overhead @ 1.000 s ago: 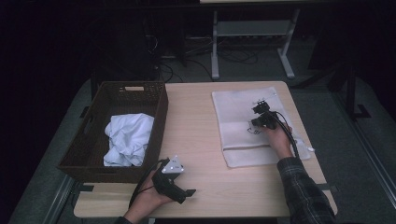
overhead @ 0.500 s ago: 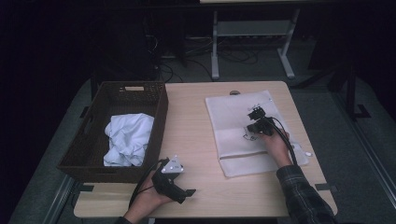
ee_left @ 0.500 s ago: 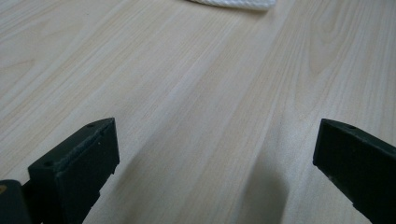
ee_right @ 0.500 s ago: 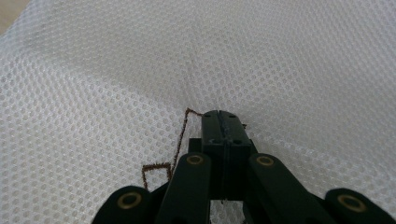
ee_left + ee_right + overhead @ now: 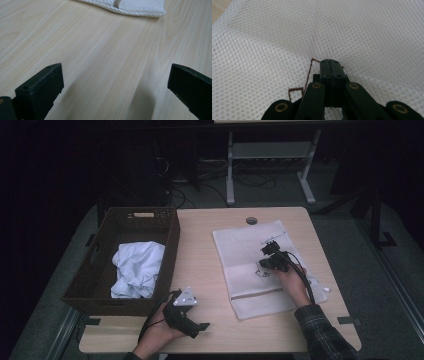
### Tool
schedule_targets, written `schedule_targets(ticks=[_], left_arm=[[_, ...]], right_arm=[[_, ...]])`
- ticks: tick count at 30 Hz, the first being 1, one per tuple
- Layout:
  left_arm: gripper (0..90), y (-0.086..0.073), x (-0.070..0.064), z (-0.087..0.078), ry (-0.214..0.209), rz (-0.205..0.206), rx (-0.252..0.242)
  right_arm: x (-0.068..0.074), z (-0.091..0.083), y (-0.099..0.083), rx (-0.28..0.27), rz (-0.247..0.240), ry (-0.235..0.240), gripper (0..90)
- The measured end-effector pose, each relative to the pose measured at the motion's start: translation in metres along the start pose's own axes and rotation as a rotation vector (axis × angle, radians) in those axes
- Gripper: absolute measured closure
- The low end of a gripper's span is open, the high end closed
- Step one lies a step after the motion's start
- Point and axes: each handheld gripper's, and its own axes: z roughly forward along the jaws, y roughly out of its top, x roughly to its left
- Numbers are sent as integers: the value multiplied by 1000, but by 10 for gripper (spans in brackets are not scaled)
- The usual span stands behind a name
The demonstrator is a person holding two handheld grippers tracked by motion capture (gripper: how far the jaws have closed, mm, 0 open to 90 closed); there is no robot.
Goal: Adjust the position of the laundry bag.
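A white mesh bag point(image 5: 240, 255) lies flat on the right half of the wooden table point(image 5: 200, 260). My right gripper point(image 5: 267, 249) rests on the middle of the bag, jaws shut with a pinch of the mesh point(image 5: 274, 37) caught at their tips point(image 5: 331, 63); a crease runs away from them. Near the table's front edge sits my left gripper point(image 5: 201, 327), lying on bare wood and open with nothing between its fingers point(image 5: 40, 90). The bag's near corner point(image 5: 135, 6) shows ahead of it, well apart.
A dark wicker basket point(image 5: 170, 235) stands on the table's left side with crumpled white cloth point(image 5: 135, 270) inside. A cable hole point(image 5: 251, 220) sits near the far edge. A desk frame and cables stand on the floor behind.
The mesh bag has slid left and turned slightly with my right gripper on it. The left gripper has stayed where it was.
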Motion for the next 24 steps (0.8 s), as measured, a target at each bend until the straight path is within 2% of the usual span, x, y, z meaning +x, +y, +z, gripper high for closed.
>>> schedule_targets(ticks=[8, 12, 16, 20, 24], left_arm=[[0, 0, -1, -1, -2, -1, -5], [0, 0, -2, -2, -3, 2, -8], [0, 0, -1, -2, -5, -5, -7], [0, -1, -1, -2, -5, -1, -6], [0, 0, -1, -2, -5, -4, -9]], right_arm=[[10, 2, 3, 4, -6, 6, 890], [20, 4, 6, 9, -18, 6, 890], [25, 5, 8, 11, -10, 10, 890], [35, 8, 11, 13, -30, 11, 890], [40, 9, 13, 11, -24, 12, 890]])
